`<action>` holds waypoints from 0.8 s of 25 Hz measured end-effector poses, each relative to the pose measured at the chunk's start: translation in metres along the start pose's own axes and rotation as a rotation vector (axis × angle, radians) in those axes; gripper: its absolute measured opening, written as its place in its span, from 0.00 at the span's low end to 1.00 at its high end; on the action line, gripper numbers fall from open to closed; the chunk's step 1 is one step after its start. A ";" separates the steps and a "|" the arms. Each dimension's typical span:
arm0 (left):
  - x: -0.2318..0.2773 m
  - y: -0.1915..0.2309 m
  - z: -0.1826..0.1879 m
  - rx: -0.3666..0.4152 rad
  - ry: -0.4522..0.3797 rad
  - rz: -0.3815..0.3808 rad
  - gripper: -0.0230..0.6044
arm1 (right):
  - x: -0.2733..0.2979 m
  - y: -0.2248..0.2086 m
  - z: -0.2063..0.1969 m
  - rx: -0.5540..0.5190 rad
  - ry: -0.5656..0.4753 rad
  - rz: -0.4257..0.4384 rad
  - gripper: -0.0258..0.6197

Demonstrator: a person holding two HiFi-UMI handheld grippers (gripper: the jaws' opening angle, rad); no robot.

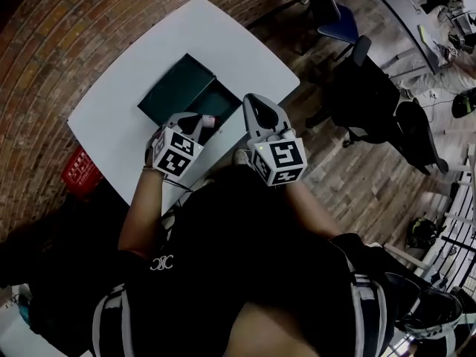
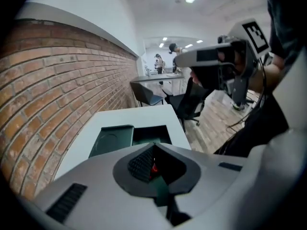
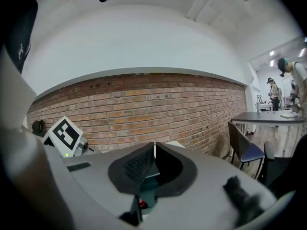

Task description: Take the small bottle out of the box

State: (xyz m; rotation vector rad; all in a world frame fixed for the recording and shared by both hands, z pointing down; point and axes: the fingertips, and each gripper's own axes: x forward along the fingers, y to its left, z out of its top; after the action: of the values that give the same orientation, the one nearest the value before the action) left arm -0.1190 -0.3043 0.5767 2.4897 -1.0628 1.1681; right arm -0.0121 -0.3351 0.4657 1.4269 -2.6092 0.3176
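A dark green box lies open on the white table (image 1: 126,117), its lid (image 1: 177,88) flipped to the left of its tray (image 1: 218,101). My left gripper (image 1: 202,123) is shut and tilts down over the tray's near end. A small red thing (image 1: 210,120) shows there beside its tips; I cannot tell whether it is the bottle. In the left gripper view the shut gripper (image 2: 153,146) points at the tray (image 2: 151,134) and lid (image 2: 112,140). My right gripper (image 1: 253,99) hovers just right of the box, jaws shut and empty, pointing at the brick wall (image 3: 154,145).
A brick wall (image 1: 67,36) runs behind the table. A red object (image 1: 78,168) sits on the floor at the table's left corner. Dark office chairs (image 1: 372,88) stand to the right on the wooden floor. People stand at a far desk (image 2: 160,63).
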 end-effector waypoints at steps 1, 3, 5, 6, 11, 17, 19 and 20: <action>0.003 -0.003 -0.007 0.032 0.032 -0.014 0.06 | -0.001 -0.001 -0.001 0.002 0.002 0.002 0.09; 0.009 -0.007 -0.019 0.090 0.087 -0.026 0.06 | -0.004 -0.003 -0.003 0.006 0.004 0.004 0.09; 0.017 -0.011 -0.028 0.152 0.128 -0.022 0.06 | -0.008 -0.007 -0.005 0.009 0.005 0.000 0.09; 0.021 -0.013 -0.032 0.182 0.145 -0.018 0.06 | -0.009 -0.010 -0.006 0.011 0.006 -0.003 0.09; 0.035 -0.023 -0.050 0.260 0.213 -0.044 0.30 | -0.017 -0.016 -0.012 0.026 0.019 -0.018 0.09; 0.052 -0.018 -0.061 0.380 0.305 -0.068 0.32 | -0.023 -0.028 -0.017 0.042 0.025 -0.038 0.09; 0.058 -0.016 -0.063 0.434 0.338 -0.093 0.32 | -0.024 -0.032 -0.018 0.049 0.026 -0.044 0.09; 0.060 -0.017 -0.062 0.457 0.353 -0.110 0.32 | -0.025 -0.034 -0.018 0.052 0.027 -0.046 0.09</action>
State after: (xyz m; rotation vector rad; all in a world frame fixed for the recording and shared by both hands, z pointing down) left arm -0.1184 -0.2962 0.6645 2.4616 -0.6096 1.8984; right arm 0.0304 -0.3274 0.4810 1.4857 -2.5609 0.3988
